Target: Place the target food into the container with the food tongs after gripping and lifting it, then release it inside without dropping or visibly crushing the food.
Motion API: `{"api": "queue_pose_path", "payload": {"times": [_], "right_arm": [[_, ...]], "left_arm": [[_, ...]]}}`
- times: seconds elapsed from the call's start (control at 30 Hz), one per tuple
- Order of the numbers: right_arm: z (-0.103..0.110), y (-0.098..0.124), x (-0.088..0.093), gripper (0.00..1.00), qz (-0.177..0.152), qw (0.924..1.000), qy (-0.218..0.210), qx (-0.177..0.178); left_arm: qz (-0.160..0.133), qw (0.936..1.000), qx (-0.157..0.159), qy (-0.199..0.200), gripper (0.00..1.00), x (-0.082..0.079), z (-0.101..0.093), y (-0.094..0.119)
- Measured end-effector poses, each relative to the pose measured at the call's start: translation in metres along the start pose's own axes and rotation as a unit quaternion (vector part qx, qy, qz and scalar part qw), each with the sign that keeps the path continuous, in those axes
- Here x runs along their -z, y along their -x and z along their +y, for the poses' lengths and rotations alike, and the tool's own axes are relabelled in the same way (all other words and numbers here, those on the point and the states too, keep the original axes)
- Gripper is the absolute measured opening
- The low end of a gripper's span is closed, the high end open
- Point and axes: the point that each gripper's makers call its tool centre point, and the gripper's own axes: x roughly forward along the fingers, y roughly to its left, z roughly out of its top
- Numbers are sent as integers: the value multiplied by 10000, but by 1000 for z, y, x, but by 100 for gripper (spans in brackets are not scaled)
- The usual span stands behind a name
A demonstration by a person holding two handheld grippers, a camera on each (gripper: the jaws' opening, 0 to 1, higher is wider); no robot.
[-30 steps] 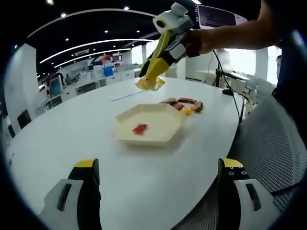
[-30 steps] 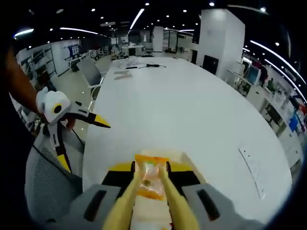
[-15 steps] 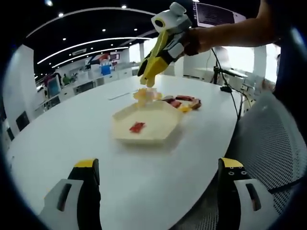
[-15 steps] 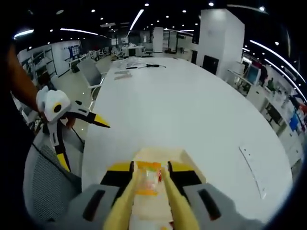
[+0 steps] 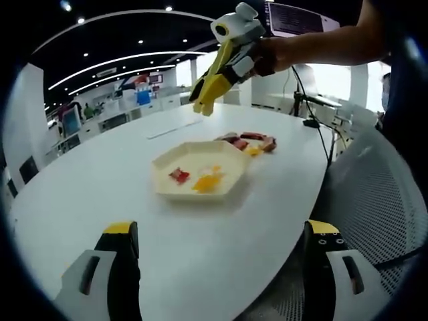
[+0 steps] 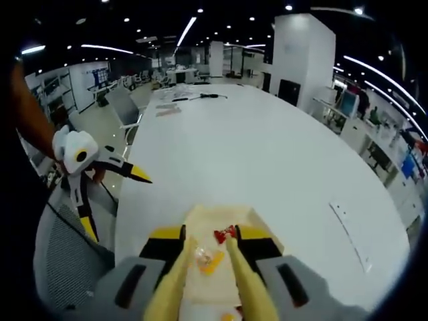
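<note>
The cream hexagonal tray (image 5: 227, 156) sits mid-table with an orange wrapped packet (image 5: 207, 180) and a red packet (image 5: 178, 175) lying in it. Above its far side a hand holds my right gripper (image 5: 226, 65), shut on the yellow food tongs (image 5: 204, 100), whose tips hang empty over the tray. From the right gripper view the tongs' arms (image 6: 180, 281) spread over the tray (image 6: 200, 215), with the orange packet (image 6: 208, 259) and red packet (image 6: 224, 234) between them. My left gripper (image 5: 221, 231) stands wide open, empty, near the table edge; it appears again (image 6: 117, 200) at the left.
More wrapped food packets (image 5: 253, 142) lie in a heap on the white table (image 5: 87, 194) just beyond the tray. A mesh chair (image 5: 381, 194) stands at the table's near right edge. Cables and papers (image 6: 190, 97) lie at the table's far end.
The orange packet has left the tongs and now lies in the tray beside the red one. The tongs' arms have spread apart and lifted slightly.
</note>
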Motion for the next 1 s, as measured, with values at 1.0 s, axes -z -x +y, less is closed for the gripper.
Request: {"api": "queue_pose_path", "payload": {"times": [1.0], "right_arm": [[-20, 43, 16, 28, -122, 9993, -49, 354]], "left_arm": [[-500, 9963, -321, 627, 100, -38, 27, 10]]}}
